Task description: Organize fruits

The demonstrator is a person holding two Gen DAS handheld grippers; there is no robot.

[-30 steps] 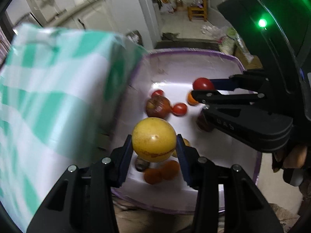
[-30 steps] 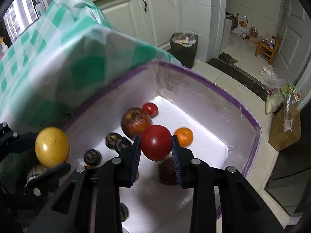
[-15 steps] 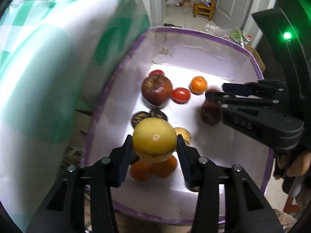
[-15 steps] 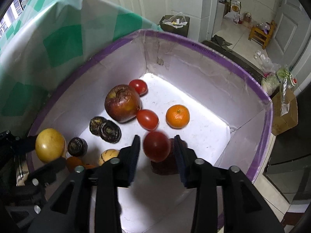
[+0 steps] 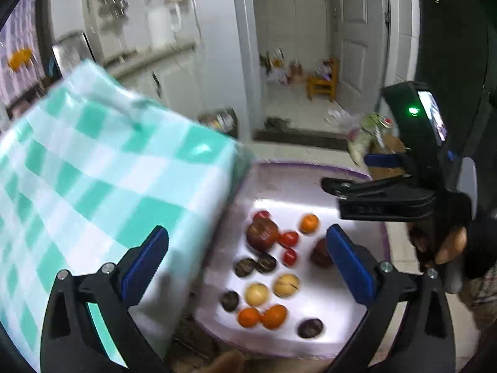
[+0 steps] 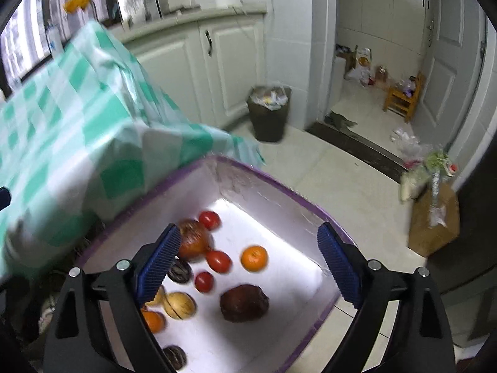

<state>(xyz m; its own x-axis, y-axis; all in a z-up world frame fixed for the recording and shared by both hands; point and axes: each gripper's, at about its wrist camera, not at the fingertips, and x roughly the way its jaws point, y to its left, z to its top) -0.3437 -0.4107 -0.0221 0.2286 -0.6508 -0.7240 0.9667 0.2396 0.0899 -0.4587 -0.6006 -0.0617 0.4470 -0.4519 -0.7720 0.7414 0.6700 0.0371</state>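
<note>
Both grippers hang above the purple-rimmed box [image 6: 281, 188] of fruit; left gripper [image 5: 248, 264] spread wide, empty; right gripper [image 6: 248, 261] likewise wide, holding nothing.

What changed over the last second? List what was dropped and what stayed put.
Both grippers let go. The left gripper, shut on a yellow fruit a second ago, is now open and empty; a yellow fruit now lies in the box. The right gripper released its red tomato, which also lies inside. Both have lifted away. The apple and lone orange stayed put.
</note>
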